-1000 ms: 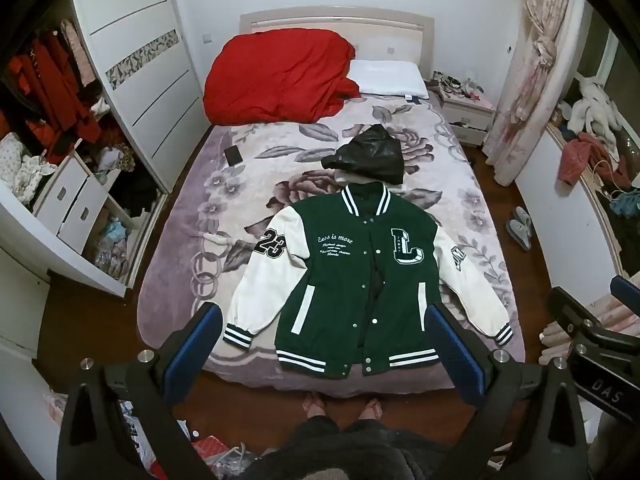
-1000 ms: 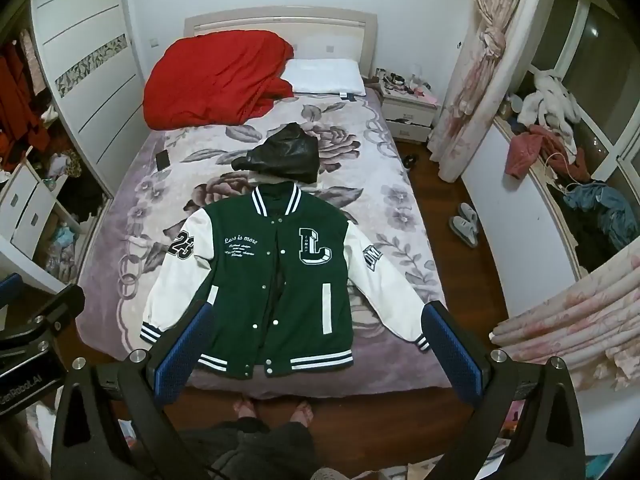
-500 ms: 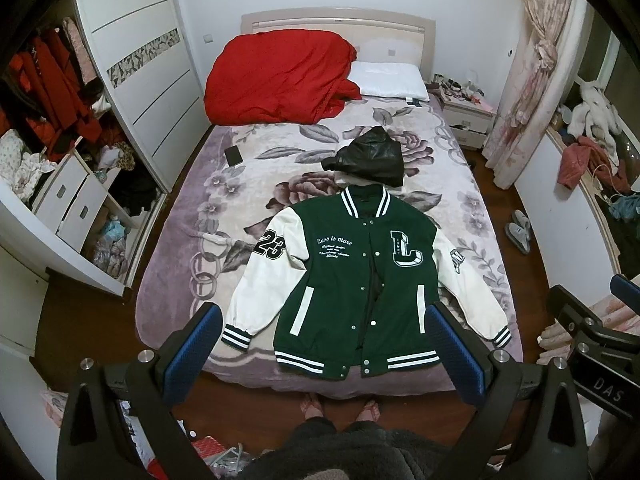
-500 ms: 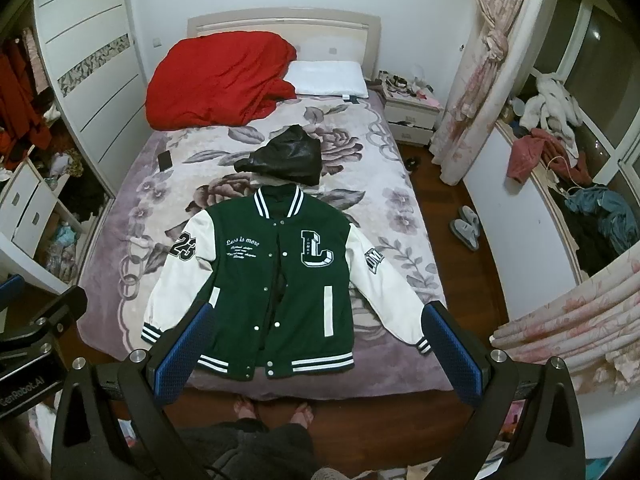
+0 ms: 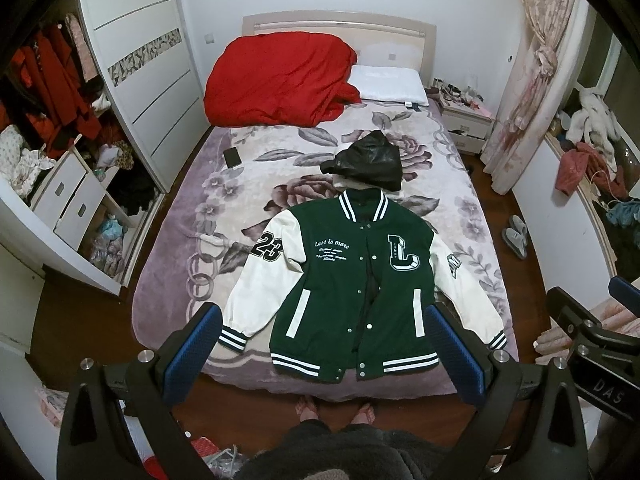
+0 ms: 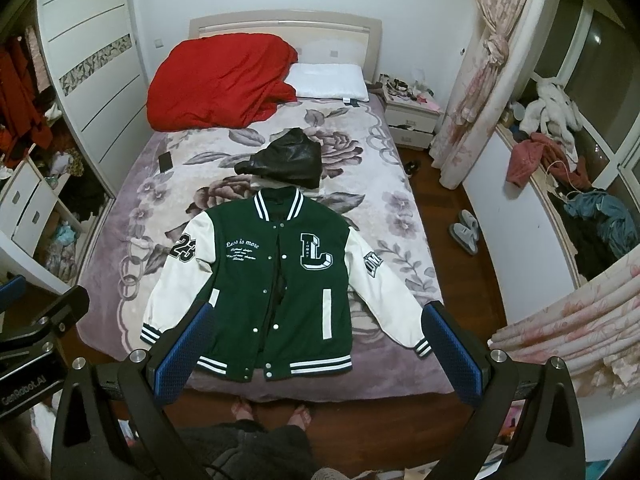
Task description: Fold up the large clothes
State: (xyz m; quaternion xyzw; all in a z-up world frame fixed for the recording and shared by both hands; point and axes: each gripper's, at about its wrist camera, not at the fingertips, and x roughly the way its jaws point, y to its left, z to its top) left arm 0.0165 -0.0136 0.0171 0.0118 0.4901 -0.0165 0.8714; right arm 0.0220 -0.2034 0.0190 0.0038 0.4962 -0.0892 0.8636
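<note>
Bed: wide mattress under a plush mauve blanket (image 5: 168, 280) printed with large roses and linked rings; pale headboard against a white wall.
Room: dark wood floor; white sliding wardrobe (image 5: 148, 80) on the left, open shelves stuffed with clothes; tied floral curtain (image 6: 476, 92) on the right; grey slippers (image 6: 464, 232) on the floor.
Jacket: green varsity jacket (image 5: 340, 292) lies flat, front up, at the foot of the bed, collar toward the headboard; felt-like body, smooth cream sleeves spread outward, striped ribbed cuffs and hem, "L" patch, "23" on one sleeve; placket partly unsnapped.
Other cloth: crumpled black leather garment (image 5: 368, 160) just beyond the collar; heaped red duvet (image 5: 276, 80) beside a white pillow (image 5: 388, 84).
Left gripper (image 5: 324, 344): fingers wide apart, holding nothing, above the foot edge.
Right gripper (image 6: 316, 344): likewise spread, empty.
Person: bare toes at the bed's foot.
</note>
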